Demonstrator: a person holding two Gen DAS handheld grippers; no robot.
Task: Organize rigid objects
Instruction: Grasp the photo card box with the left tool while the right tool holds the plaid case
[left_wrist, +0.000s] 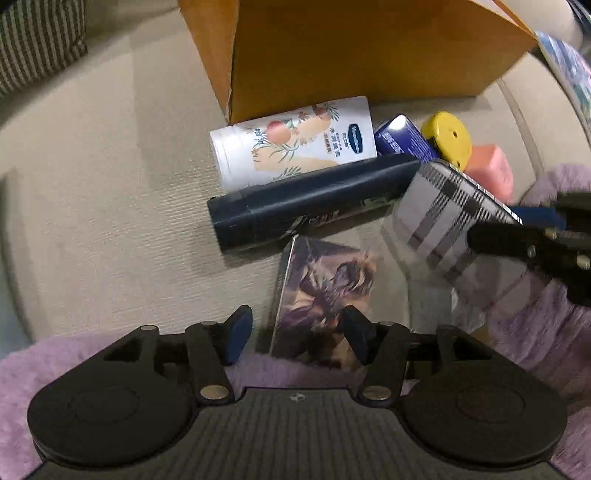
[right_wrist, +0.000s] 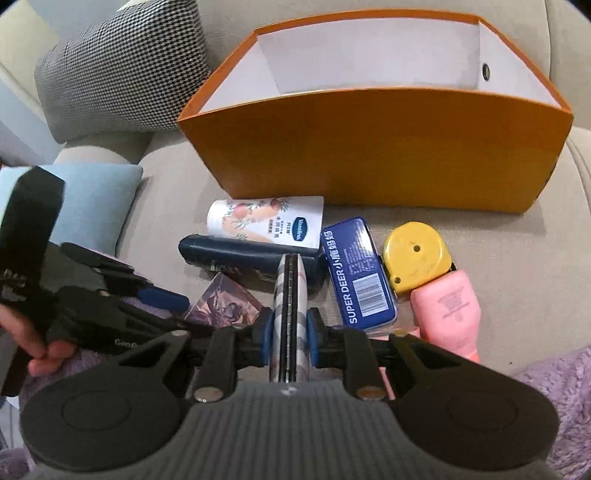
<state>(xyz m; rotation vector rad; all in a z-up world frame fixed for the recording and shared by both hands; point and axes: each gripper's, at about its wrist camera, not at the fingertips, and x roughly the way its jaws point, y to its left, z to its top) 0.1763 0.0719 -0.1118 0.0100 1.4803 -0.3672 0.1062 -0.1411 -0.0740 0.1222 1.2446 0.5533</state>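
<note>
My right gripper (right_wrist: 290, 330) is shut on a plaid-patterned flat case (right_wrist: 290, 295), held edge-up above the sofa; the case also shows in the left wrist view (left_wrist: 443, 210) with the right gripper (left_wrist: 524, 240) on it. My left gripper (left_wrist: 295, 332) is open and empty, just above a card box with dark artwork (left_wrist: 325, 291). A white Vaseline tube (left_wrist: 291, 142), a dark blue bottle (left_wrist: 310, 205), a blue Super Deer box (right_wrist: 356, 273), a yellow tape measure (right_wrist: 417, 256) and a pink bottle (right_wrist: 448, 310) lie in front of an orange box (right_wrist: 369, 147).
The orange box is open-topped with a white inside and stands on the beige sofa seat (left_wrist: 110, 184). A houndstooth cushion (right_wrist: 122, 70) and a light blue cushion (right_wrist: 92, 199) lie to the left. A purple fluffy blanket (left_wrist: 535, 325) covers the near edge.
</note>
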